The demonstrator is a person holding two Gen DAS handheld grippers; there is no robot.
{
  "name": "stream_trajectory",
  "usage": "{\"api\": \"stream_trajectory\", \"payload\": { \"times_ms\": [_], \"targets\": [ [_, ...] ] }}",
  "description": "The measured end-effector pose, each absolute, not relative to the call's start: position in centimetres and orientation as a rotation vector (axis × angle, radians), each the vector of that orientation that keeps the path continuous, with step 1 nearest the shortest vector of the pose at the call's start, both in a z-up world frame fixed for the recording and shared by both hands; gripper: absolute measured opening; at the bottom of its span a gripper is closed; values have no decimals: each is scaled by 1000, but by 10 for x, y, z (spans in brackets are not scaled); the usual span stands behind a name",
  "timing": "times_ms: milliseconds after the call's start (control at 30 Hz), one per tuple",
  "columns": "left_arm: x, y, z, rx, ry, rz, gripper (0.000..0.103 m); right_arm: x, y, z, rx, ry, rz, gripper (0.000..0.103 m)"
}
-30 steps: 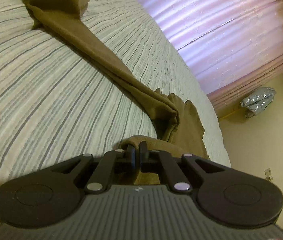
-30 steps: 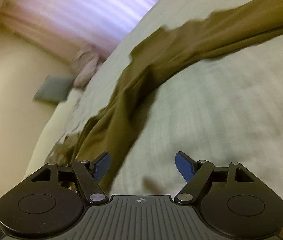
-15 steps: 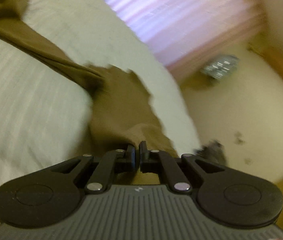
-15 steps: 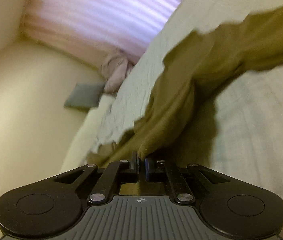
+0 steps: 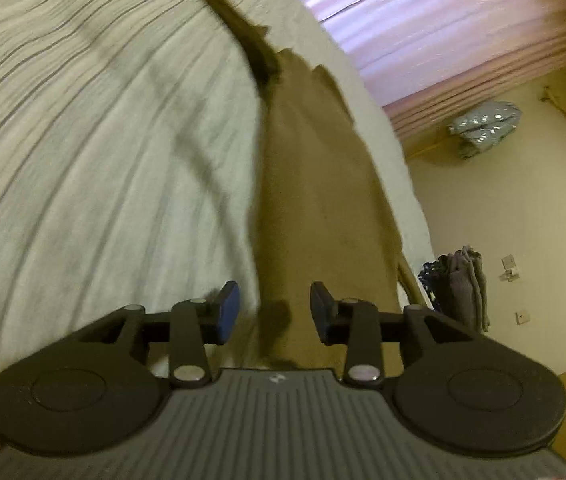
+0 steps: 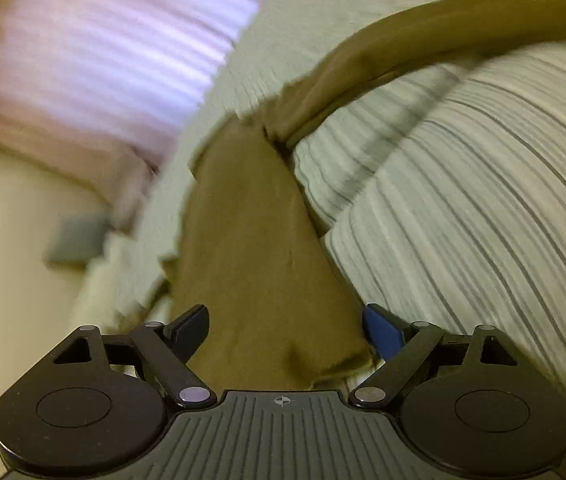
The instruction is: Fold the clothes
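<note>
Only left view shows grey clothes (image 5: 463, 284) beside bed (image 5: 83, 160).

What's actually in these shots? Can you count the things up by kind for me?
Olive-brown fabric garment: 1
Striped pale bedspread: 1
Pink pleated curtain: 1
Black two-finger claws, both open (left claw, right claw): 2
Total: 5

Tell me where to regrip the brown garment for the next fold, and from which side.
Take the garment by its near hem, where the flat panel ends just ahead of the open right gripper. Come in low from the bed's near edge: that edge is free and lifted slightly, while the far part narrows into a twisted strip. The left gripper, also open, could probably take the same hem.
</note>
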State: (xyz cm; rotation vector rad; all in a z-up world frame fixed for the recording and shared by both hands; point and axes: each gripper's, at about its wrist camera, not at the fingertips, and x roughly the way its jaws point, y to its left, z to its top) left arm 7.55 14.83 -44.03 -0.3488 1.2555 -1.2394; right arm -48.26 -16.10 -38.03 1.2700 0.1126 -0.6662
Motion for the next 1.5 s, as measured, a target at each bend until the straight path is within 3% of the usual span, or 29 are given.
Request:
{"api": "stream_trajectory", "payload": {
  "times_ms": [133,233,333,367,400,433,467,500,800,933,1000,1033,1100,1167,1333,1500],
  "targets": [
    [71,134,-441,-248,1203,-1226,36,-497,-162,-379,1266,74,-660,86],
    [69,131,-438,-247,1187,-1236,36,-489,-171,-383,1268,141,-626,72],
    [68,131,-433,-289,1181,-1259,36,-477,-179,-393,1267,190,-579,71],
    [67,131,-431,-303,1179,-1267,35,-473,-183,-397,1276,207,-567,61],
    [67,131,-429,-317,1177,-1275,33,-469,-187,-400,1285,223,-555,35],
    [66,131,-427,-331,1175,-1283,12,-464,-191,-404,1294,240,-542,20],
    [66,131,-425,-346,1173,-1291,0,-462,-194,-405,1301,255,-539,10],
    [66,131,-423,-360,1170,-1299,1,-461,-197,-403,1306,270,-542,7],
    [62,148,-418,-439,1157,-1295,2,-488,-165,-358,1228,199,-541,5],
    [60,165,-423,-447,1155,-1253,13,-484,-145,-386,1267,368,-659,5],
    [59,173,-425,-451,1155,-1232,19,-486,-136,-388,1232,340,-689,7],
    [59,177,-426,-454,1154,-1222,29,-486,-133,-384,1219,334,-702,17],
    [58,186,-428,-458,1153,-1201,34,-481,-131,-374,1161,346,-706,51],
    [57,194,-430,-462,1152,-1180,34,-474,-132,-362,1079,357,-701,63],
    [64,196,-448,-504,1225,-1146,31,-454,-127,-342,856,412,-771,63],
    [54,202,-440,-366,1135,-1190,30,-437,-92,-328,498,535,-773,62]
  ]
}}
